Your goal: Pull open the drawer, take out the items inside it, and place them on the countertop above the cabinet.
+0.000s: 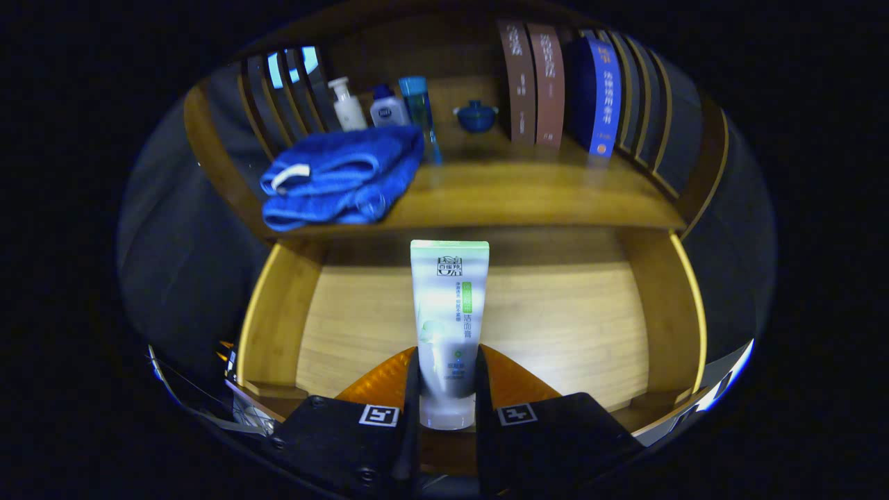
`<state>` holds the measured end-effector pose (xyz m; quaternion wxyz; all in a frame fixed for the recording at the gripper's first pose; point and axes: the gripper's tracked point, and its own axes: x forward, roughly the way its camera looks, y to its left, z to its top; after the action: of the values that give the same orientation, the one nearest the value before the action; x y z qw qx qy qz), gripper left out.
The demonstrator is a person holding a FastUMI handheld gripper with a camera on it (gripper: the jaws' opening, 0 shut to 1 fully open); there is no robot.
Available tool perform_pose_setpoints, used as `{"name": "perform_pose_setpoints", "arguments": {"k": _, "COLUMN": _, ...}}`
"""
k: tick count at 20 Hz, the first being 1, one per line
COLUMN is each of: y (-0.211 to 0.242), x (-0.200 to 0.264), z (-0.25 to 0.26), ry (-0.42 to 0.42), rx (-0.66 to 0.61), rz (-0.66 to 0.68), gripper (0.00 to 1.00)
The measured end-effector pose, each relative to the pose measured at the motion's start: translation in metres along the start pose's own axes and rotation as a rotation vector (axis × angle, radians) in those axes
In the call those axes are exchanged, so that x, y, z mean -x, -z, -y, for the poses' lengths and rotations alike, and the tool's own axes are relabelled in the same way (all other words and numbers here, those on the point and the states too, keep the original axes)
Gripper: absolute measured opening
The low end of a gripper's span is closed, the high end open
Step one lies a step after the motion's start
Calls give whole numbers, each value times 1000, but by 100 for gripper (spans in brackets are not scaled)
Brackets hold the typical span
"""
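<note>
Folded blue towel (340, 177) is seen on countertop (528, 198), left. Tube (449, 312) is clamped between fingers of gripper (446, 389) at cap end, over open drawer (267, 312); long axis points ahead toward countertop, free spot lies right of towel.

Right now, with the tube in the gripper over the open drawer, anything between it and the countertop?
The gripper is shut on the tube, above the open drawer. Nothing visible stands between the tube and the bare front of the countertop straight beyond it. The blue towel takes the part beside that; bottles and books stand further back.
</note>
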<state>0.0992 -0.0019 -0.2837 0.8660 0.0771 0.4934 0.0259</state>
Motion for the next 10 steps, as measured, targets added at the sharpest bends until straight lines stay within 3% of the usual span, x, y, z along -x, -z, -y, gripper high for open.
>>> {"name": "perform_pose_setpoints", "arguments": {"k": 4, "y": -63, "x": 8, "z": 6, "ry": 21, "rx": 7, "rz": 87, "gripper": 37}}
{"name": "perform_pose_setpoints", "arguments": {"k": 10, "y": -134, "x": -41, "z": 13, "ry": 68, "rx": 25, "rz": 102, "gripper": 37}}
